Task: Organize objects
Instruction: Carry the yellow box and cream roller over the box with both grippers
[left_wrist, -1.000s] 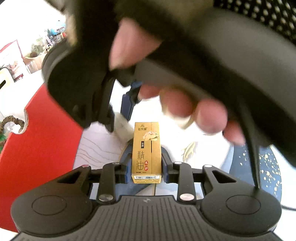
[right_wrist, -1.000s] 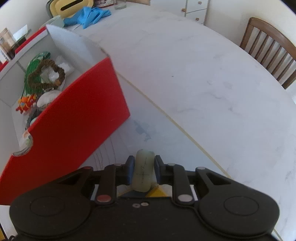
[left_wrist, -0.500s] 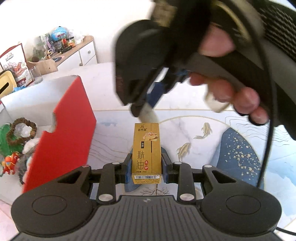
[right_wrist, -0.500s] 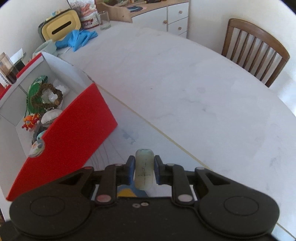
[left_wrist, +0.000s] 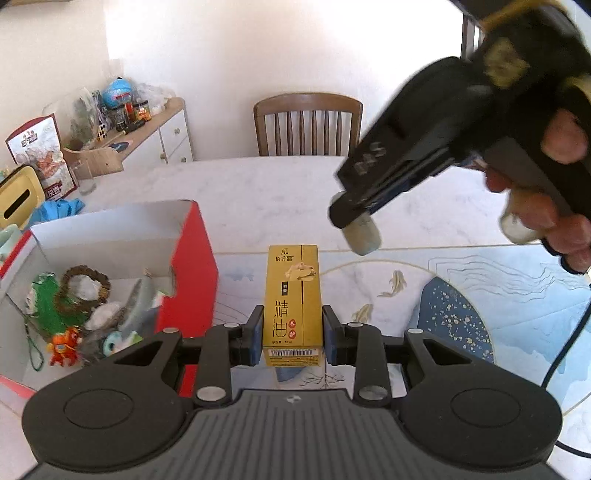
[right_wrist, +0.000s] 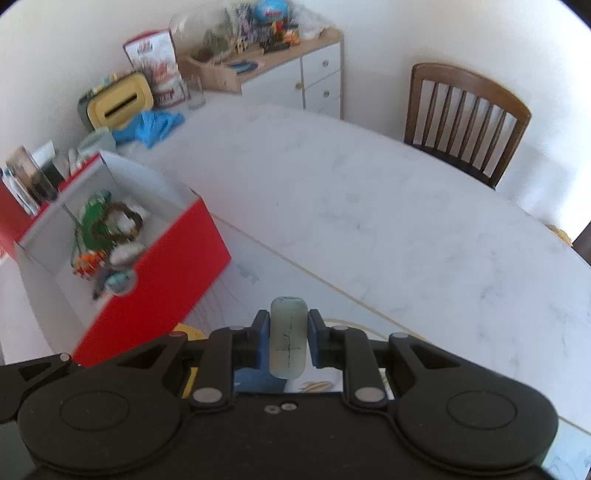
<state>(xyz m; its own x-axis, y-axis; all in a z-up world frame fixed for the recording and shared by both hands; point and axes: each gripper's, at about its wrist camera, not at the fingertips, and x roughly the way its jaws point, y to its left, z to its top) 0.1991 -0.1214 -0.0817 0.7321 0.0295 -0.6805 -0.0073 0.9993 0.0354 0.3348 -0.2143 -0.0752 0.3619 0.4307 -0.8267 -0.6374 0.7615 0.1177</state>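
Observation:
My left gripper (left_wrist: 292, 334) is shut on a tall yellow carton (left_wrist: 292, 295) with black characters and a barcode, held upright above the patterned mat. My right gripper (right_wrist: 287, 338) is shut on a pale green rounded stone-like piece (right_wrist: 288, 338). In the left wrist view the right gripper (left_wrist: 356, 229) hangs at the upper right in a person's hand (left_wrist: 535, 206), the pale piece (left_wrist: 362, 234) sticking out of its tip. The red box (left_wrist: 192, 266) with white inner walls lies to the left, holding a bead bracelet (left_wrist: 86, 286), a green cord and small toys. The same red box (right_wrist: 155, 284) shows in the right wrist view.
A white marble table (right_wrist: 369, 206) spreads behind, with a blue and white fish-patterned mat (left_wrist: 461, 295) at its near edge. A wooden chair (left_wrist: 308, 125) stands at the far side. A yellow tissue box (right_wrist: 118, 101), blue cloth (right_wrist: 155, 123) and a glass sit at the table's far left, beside a cluttered white cabinet (right_wrist: 306, 74).
Both grippers have risen with their loads. In the left wrist view the right gripper has swung from close overhead to the upper right, and the red box's inside has come into sight.

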